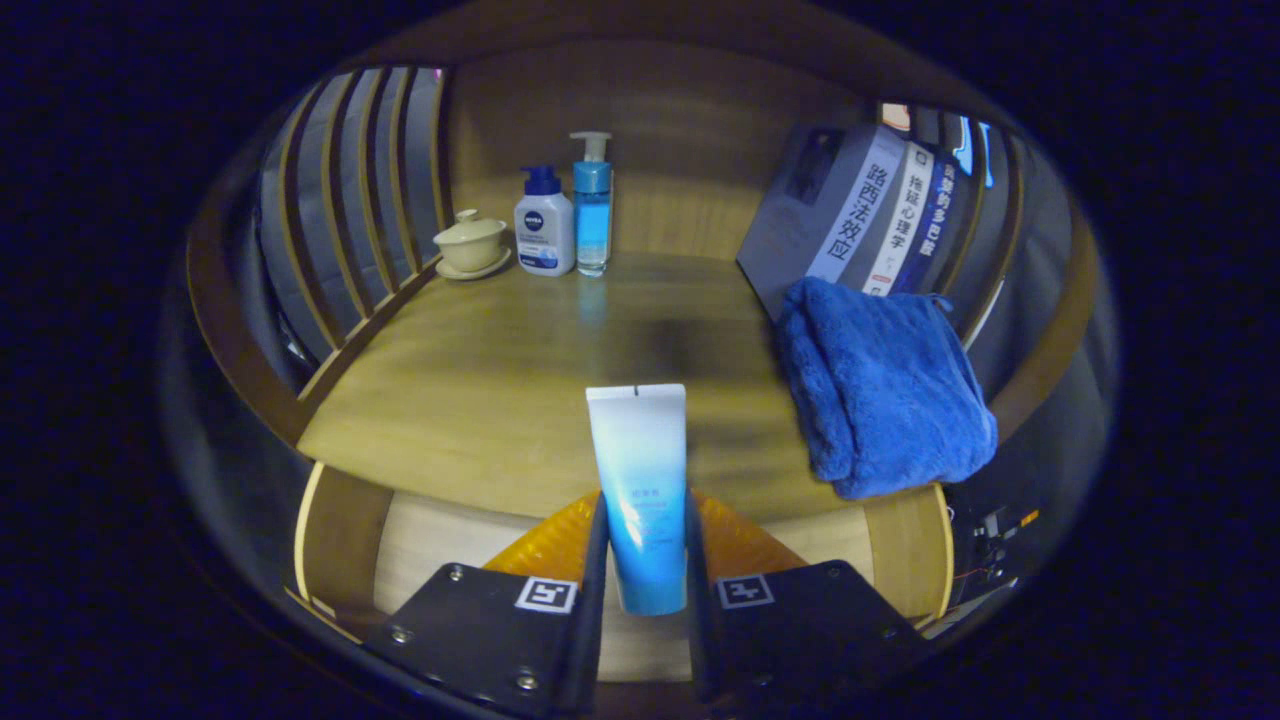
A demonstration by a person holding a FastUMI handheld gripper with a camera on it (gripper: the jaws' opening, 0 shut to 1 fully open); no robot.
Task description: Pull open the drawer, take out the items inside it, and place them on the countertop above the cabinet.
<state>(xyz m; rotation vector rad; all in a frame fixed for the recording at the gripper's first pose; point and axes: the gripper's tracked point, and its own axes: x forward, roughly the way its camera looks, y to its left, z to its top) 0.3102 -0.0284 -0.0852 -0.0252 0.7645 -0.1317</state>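
Scene: a wooden counter (480, 390) with slatted rails at both sides and a wooden back panel, seen from just above its front edge.

Fingers: the gripper (646, 590) is closed narrowly on a tube (640, 490), one finger pressed against each side of its lower part.

Tube: a soft plastic squeeze tube, white at the flat crimped end and blue toward the cap end. It stands up between the fingers, crimped end pointing away, over the front part of the counter.

Drawer: an open drawer (440, 550) with a pale floor lies below the fingers, in front of the counter's edge.

How the tube handles: it looks light and pliable. A hard squeeze would likely dent it or push its contents toward the cap, and the smooth skin could slide through a slack grip. The fuller lower body, where the fingers now sit, seems the firmest place to hold; the thin crimped end would likely bend.

Back left of the counter: a lidded cup (470, 243) on a saucer, then a white pump bottle (544, 225), then a taller blue pump bottle (592, 205), standing close in a row.

Right of the counter: a folded blue towel (880, 390) near the front edge, with a few books (860, 215) leaning behind it.

Free space: bare wood lies ahead of the tube, between the towel and the left rail.

Task progress: the tube appears to be out of the drawer and not yet set down.
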